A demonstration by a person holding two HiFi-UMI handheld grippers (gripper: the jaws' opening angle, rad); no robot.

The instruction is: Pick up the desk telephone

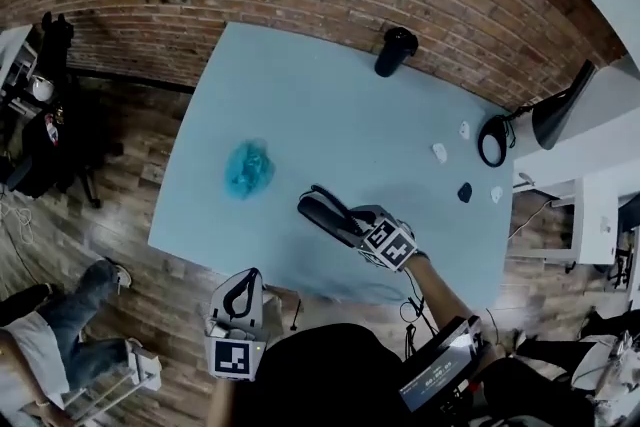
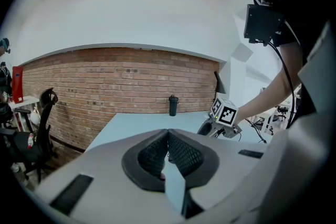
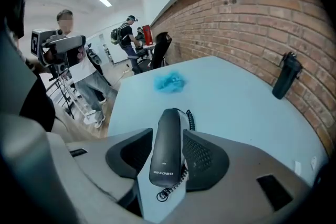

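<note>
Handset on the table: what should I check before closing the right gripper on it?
1. The handset lies between the jaws of the right gripper: ok.
2. Pads pressing on it: not ok, the jaws stand apart.
3. The coiled cord is free to follow: cannot tell, its far end is out of view.
4. The left gripper is out of the way: ok, shut, empty, away from the handset.
5. The blue crumpled thing is clear of the handset: ok, they lie apart.
</note>
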